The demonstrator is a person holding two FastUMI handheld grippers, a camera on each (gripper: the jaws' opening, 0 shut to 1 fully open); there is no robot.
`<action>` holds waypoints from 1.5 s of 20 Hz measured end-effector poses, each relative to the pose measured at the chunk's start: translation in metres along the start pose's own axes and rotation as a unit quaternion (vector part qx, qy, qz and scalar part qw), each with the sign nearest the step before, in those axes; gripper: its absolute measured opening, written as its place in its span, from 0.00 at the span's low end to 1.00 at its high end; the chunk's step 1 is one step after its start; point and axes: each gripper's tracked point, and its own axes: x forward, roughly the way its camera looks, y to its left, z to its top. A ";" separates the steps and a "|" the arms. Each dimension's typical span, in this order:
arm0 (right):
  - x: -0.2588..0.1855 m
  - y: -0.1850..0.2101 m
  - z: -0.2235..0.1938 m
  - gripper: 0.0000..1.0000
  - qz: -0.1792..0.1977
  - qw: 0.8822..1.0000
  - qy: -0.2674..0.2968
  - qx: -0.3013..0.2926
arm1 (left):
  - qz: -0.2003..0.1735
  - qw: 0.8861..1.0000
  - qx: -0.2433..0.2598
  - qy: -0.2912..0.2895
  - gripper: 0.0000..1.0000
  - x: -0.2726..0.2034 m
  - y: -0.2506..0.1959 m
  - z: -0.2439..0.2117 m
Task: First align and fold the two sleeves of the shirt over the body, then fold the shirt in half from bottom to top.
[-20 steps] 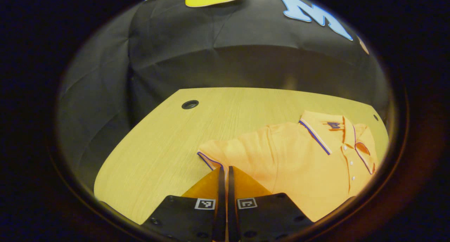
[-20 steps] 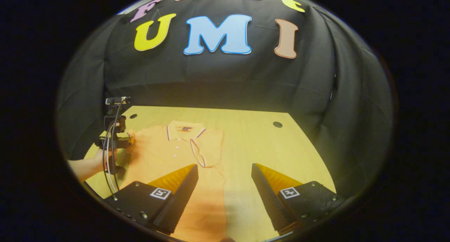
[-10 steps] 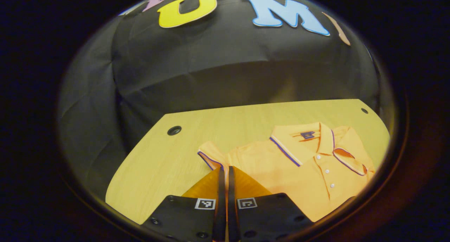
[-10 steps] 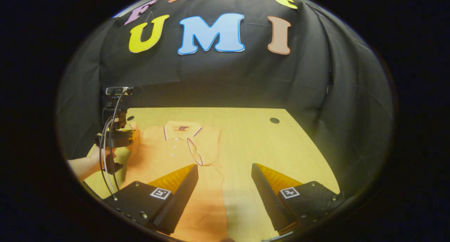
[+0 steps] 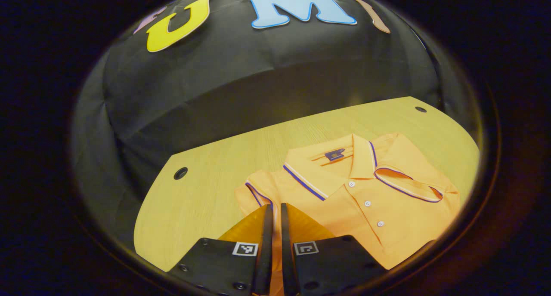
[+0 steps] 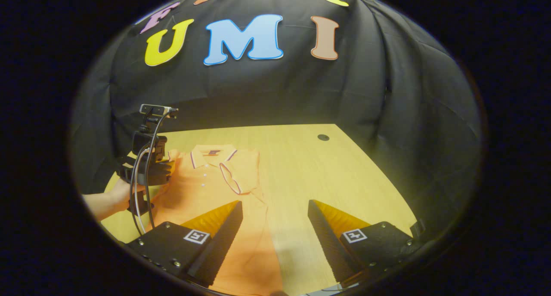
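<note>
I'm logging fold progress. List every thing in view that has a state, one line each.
shirt: lying flat on the table, front up, buttoned, not yet folded in half.
right sleeve: folded over the body.
left sleeve: pinched at the cuff, lifted toward the body.
left hand-held gripper: shut on the left sleeve.
right hand-held gripper: open, holding nothing.

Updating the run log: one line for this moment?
left gripper: shut on sleeve | right gripper: open, over shirt | other sleeve: folded
</note>
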 end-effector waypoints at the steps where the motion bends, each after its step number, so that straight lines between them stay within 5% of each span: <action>1: -0.003 -0.002 -0.001 0.96 0.000 1.000 0.000 -0.001 | -0.005 1.000 -0.006 0.001 0.21 -0.003 -0.004 0.001; 2: -0.004 -0.005 -0.003 0.96 0.001 1.000 -0.002 -0.004 | -0.009 1.000 -0.010 0.000 0.21 -0.007 -0.006 0.001; 6: -0.010 -0.015 -0.014 0.96 0.014 1.000 0.000 -0.016 | -0.023 0.999 -0.037 -0.006 0.70 -0.034 -0.020 0.001; 10: -0.016 -0.024 -0.025 0.96 0.031 0.999 -0.003 -0.031 | -0.022 0.998 -0.059 -0.011 1.00 -0.076 -0.024 -0.011; 11: -0.017 -0.026 -0.028 0.96 0.035 0.999 -0.004 -0.034 | -0.020 0.998 -0.063 -0.011 0.92 -0.088 -0.024 -0.016; 12: -0.018 -0.026 -0.034 0.96 0.040 0.998 -0.002 -0.038 | -0.018 0.998 -0.067 -0.011 1.00 -0.099 -0.023 -0.022; 22: -0.040 -0.002 -0.113 0.96 0.093 0.992 0.049 -0.064 | -0.022 0.997 -0.076 0.010 1.00 -0.211 -0.014 -0.100; 24: -0.044 0.006 -0.130 0.96 0.097 0.992 0.061 -0.061 | -0.034 0.997 -0.073 0.020 0.92 -0.228 -0.015 -0.118; 25: -0.045 0.007 -0.138 0.96 0.095 0.991 0.070 -0.059 | -0.037 0.996 -0.071 0.029 1.00 -0.236 -0.015 -0.130; 27: -0.048 0.015 -0.153 0.96 0.100 0.990 0.081 -0.052 | -0.045 0.996 -0.064 0.036 0.92 -0.254 -0.015 -0.149; 30: -0.050 0.018 -0.177 0.96 0.092 0.989 0.105 -0.039 | -0.057 0.995 -0.063 0.058 1.00 -0.277 -0.018 -0.183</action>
